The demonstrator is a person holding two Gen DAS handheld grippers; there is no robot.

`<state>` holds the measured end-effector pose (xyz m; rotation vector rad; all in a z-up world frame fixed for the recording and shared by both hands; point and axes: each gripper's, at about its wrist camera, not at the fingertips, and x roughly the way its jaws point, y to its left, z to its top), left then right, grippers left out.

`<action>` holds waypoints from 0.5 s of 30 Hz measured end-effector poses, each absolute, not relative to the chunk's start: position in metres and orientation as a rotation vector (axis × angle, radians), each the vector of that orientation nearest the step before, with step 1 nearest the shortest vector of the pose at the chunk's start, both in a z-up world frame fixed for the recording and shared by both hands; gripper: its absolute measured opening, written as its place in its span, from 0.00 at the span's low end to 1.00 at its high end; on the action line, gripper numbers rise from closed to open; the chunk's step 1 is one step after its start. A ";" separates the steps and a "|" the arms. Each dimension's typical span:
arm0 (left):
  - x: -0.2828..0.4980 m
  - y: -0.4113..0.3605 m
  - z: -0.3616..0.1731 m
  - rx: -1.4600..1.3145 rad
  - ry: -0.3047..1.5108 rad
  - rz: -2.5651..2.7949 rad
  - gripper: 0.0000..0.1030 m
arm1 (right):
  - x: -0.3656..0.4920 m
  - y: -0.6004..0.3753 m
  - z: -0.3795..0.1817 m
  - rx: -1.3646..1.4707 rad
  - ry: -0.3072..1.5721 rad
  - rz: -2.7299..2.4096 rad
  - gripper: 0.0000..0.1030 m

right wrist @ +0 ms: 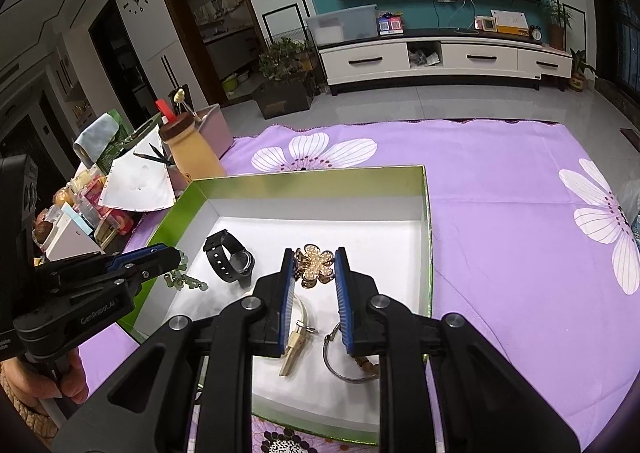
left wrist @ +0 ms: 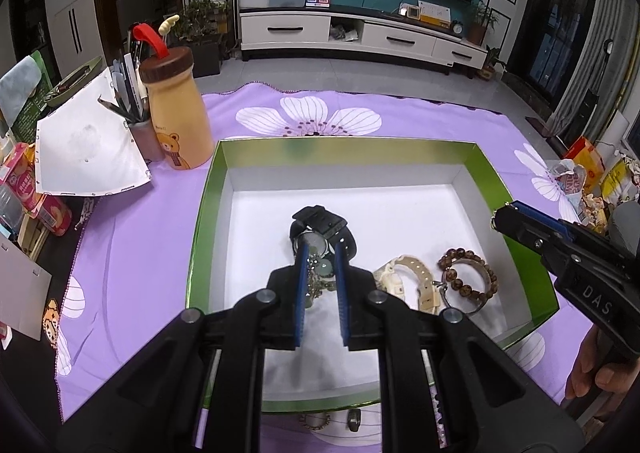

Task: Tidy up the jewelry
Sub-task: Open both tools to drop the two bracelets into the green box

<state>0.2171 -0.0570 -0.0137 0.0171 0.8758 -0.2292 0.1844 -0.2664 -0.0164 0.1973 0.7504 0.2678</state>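
Note:
A green box [left wrist: 208, 189] with a white floor lies on the purple cloth; it also shows in the right wrist view [right wrist: 427, 213]. My left gripper [left wrist: 319, 253] is shut on a green bead bracelet [left wrist: 322, 273], held over the box floor next to a black watch [left wrist: 328, 231]. The bracelet [right wrist: 186, 281] hangs from the left gripper in the right wrist view, beside the watch [right wrist: 232, 259]. My right gripper [right wrist: 314, 267] is shut on a gold flower brooch [right wrist: 316, 265] above the box. A beige watch [left wrist: 408, 281] and a brown bead bracelet [left wrist: 468, 277] lie in the box.
A tan bear bottle [left wrist: 176, 113], a pen cup [left wrist: 142, 133] and white paper [left wrist: 88, 149] stand left of the box. Snack packets [left wrist: 588, 173] crowd the right edge. Small jewelry pieces [left wrist: 316, 419] lie on the cloth in front of the box.

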 end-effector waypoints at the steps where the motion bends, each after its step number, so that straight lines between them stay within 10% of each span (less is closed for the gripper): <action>1: 0.217 -0.057 -0.014 0.017 0.877 -0.229 0.13 | 0.185 -0.266 -0.017 0.196 0.753 0.262 0.20; 10: 0.212 -0.057 -0.005 0.023 0.853 -0.224 0.25 | 0.179 -0.269 -0.013 0.195 0.738 0.237 0.37; 15: 0.205 -0.054 0.002 0.018 0.833 -0.219 0.54 | 0.167 -0.276 -0.008 0.209 0.722 0.225 0.51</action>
